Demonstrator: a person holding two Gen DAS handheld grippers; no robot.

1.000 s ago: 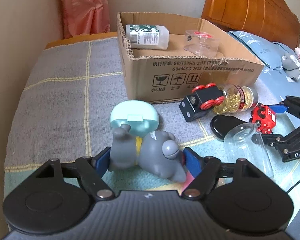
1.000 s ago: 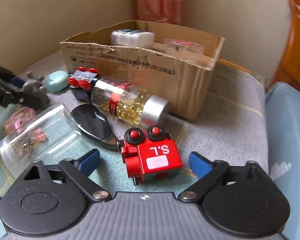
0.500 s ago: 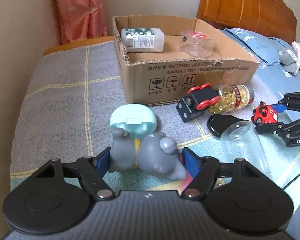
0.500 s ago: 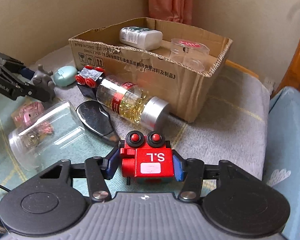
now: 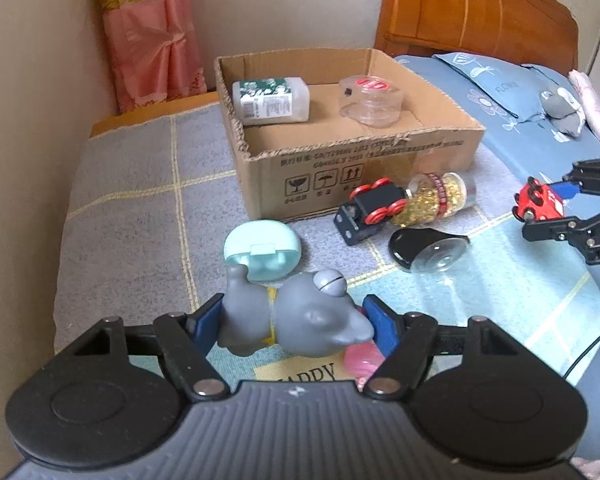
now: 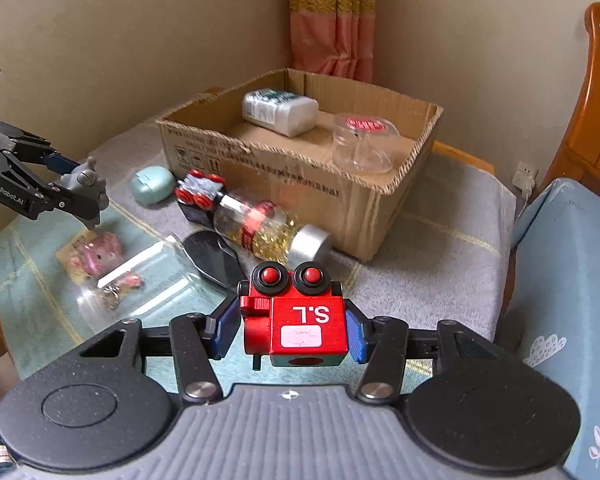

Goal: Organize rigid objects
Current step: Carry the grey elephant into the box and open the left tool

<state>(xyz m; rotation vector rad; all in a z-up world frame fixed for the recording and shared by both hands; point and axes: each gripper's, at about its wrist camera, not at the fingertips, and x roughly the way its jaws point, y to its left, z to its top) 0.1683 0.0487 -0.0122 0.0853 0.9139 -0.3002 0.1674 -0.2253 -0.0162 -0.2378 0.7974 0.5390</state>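
1. On the bed (image 5: 132, 208), under a grey checked blanket, I see loose objects spread before an open cardboard box (image 5: 364, 168) that sits toward 12 o'clock in both wrist views.
2. My left gripper (image 5: 292, 322) has its blue fingers (image 5: 208, 320) pressed on either side of a grey toy animal (image 5: 296, 320), held partly closed around it and clear of the blanket.
3. My right gripper (image 6: 286, 330) has its fingers (image 6: 224, 326) clamped on a red toy train (image 6: 300, 320) marked "S.L", lifted off the bed.
4. Inside the box, a white bottle (image 5: 272, 100) lies on its side at 11 o'clock, and a clear jar with a red lid (image 5: 372, 100) sits at 1 o'clock.
5. Just beyond the grey toy, at 12 o'clock from my left gripper, a mint-green case (image 5: 262, 250) rests on the blanket.
6. At 2 o'clock from my left gripper, a black toy car with red wheels (image 5: 368, 210) touches a bottle of golden capsules (image 5: 432, 200), both just beside the box front.
7. Nearer me, a black oval piece (image 5: 416, 240) and a clear glass jar (image 6: 140, 284) lie touching each other.
8. Beneath my left gripper, a pink packet (image 6: 94, 254) lies on the bed.
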